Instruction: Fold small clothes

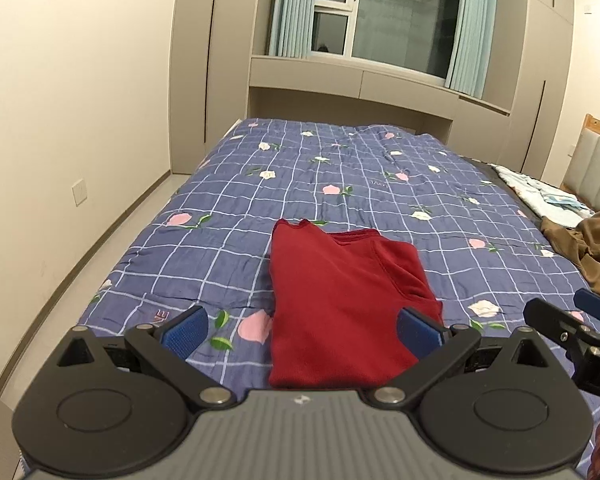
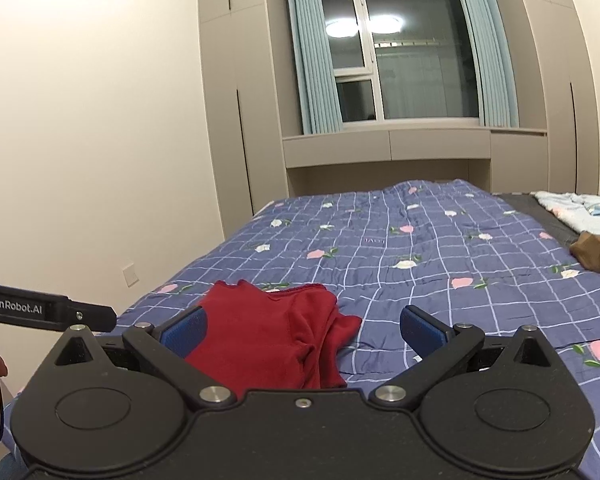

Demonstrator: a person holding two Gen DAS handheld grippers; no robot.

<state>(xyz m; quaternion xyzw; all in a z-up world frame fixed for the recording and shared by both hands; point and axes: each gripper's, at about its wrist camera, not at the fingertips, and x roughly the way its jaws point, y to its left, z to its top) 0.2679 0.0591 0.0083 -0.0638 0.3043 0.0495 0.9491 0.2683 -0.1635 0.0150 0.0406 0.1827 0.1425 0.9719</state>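
A red garment (image 1: 340, 300) lies folded into a compact stack on the blue floral quilt (image 1: 340, 176), near the bed's front edge. My left gripper (image 1: 302, 334) is open and empty, hovering just in front of the garment, its right pad over the cloth's right edge. In the right wrist view the same red garment (image 2: 268, 332) lies to the lower left. My right gripper (image 2: 302, 328) is open and empty above the quilt (image 2: 420, 248), its left pad over the garment. Each gripper's body shows at the edge of the other's view.
A brown garment (image 1: 596, 248) and a pale blue cloth (image 1: 540, 196) lie at the bed's right side. Beige wardrobes (image 1: 188, 60) and a curtained window (image 1: 380, 16) stand beyond the bed. A wall (image 1: 60, 100) and floor strip run along the left.
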